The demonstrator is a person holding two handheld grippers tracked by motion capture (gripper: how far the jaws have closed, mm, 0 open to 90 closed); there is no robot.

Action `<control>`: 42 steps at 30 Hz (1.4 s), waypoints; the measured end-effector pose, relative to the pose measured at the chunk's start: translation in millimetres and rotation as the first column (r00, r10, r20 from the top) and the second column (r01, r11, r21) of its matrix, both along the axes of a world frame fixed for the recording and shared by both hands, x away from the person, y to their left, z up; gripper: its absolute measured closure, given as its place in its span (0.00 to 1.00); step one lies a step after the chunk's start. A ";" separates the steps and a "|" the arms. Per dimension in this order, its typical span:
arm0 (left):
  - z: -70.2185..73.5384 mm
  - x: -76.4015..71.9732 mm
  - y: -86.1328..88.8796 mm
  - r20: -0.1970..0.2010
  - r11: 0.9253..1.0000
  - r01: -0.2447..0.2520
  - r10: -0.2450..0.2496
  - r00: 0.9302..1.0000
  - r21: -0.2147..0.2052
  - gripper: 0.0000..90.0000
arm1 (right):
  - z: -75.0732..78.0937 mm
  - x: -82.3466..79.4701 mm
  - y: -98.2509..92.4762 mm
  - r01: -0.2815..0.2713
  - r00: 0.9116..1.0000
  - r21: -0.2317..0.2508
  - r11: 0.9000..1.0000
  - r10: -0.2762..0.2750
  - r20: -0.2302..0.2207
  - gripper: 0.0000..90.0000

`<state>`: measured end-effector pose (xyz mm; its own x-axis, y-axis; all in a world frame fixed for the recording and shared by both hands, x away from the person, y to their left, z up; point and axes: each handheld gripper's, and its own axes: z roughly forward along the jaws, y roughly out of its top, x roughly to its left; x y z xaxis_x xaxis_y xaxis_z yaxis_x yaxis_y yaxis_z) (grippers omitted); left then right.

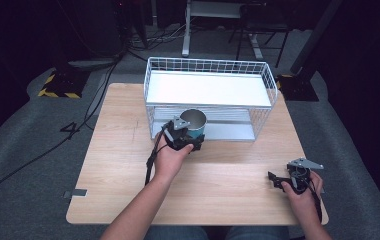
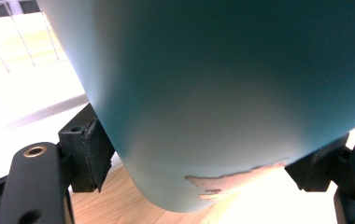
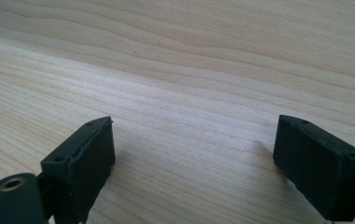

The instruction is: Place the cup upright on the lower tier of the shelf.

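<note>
While teal cup [image 1: 194,125] is clamped in left gripper [image 1: 184,139] at wire rack [image 1: 208,97] front, cup to be kept upright, slid onto lower shelf slowly. Right gripper [image 1: 284,181] wide open, idle above worktop [image 1: 123,165].

I count one teal cup [image 1: 196,126] on my screens, and just the one; one white wire rack [image 1: 208,95] behind it, with two levels, an upper shelf and a lower one; one wooden table [image 1: 128,165] under it all; two grippers in my feeds, the left gripper [image 1: 190,142] and the right gripper [image 1: 278,181]; two black jaws on each, so four jaws in total; two hands, one per gripper.
</note>
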<state>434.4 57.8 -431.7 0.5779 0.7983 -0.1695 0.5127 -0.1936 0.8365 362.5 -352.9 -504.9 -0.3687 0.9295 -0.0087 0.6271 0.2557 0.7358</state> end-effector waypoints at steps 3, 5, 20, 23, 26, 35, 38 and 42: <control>-4.1 5.5 -5.3 -0.014 1.000 -0.009 0.009 1.000 -0.020 0.25 | 0.1 0.0 -0.1 -0.001 1.000 0.000 1.000 0.001 -0.001 0.15; -6.1 10.0 -8.8 -0.018 1.000 -0.017 0.016 1.000 -0.025 0.25 | 0.0 0.0 0.0 0.000 1.000 0.000 1.000 0.000 0.000 0.15; -19.2 34.0 -21.9 0.029 0.993 -0.085 0.087 0.996 -0.079 0.24 | 0.1 0.0 -0.1 0.000 1.000 0.000 1.000 0.000 -0.002 0.15; -25.1 40.4 -23.4 0.038 0.991 -0.090 0.095 0.995 -0.100 0.24 | 0.1 0.0 -0.1 -0.001 1.000 0.000 1.000 0.001 -0.001 0.14; -27.1 43.8 -24.9 0.043 0.991 -0.096 0.101 0.994 -0.091 0.24 | 0.1 0.0 -0.1 -0.001 1.000 0.000 1.000 0.001 -0.001 0.14; -32.6 56.4 -32.9 0.058 0.993 -0.099 0.103 0.993 -0.062 0.24 | 0.1 0.0 0.0 0.000 1.000 0.000 1.000 0.000 -0.002 0.15; -35.7 59.9 -35.6 0.048 0.991 -0.093 0.098 0.994 -0.093 0.24 | 0.0 0.0 0.0 0.000 1.000 0.000 1.000 0.000 0.000 0.15; -40.1 64.4 -40.5 0.046 0.990 -0.100 0.104 0.993 -0.098 0.24 | 0.2 0.0 -0.1 0.000 1.000 0.000 1.000 0.000 -0.002 0.14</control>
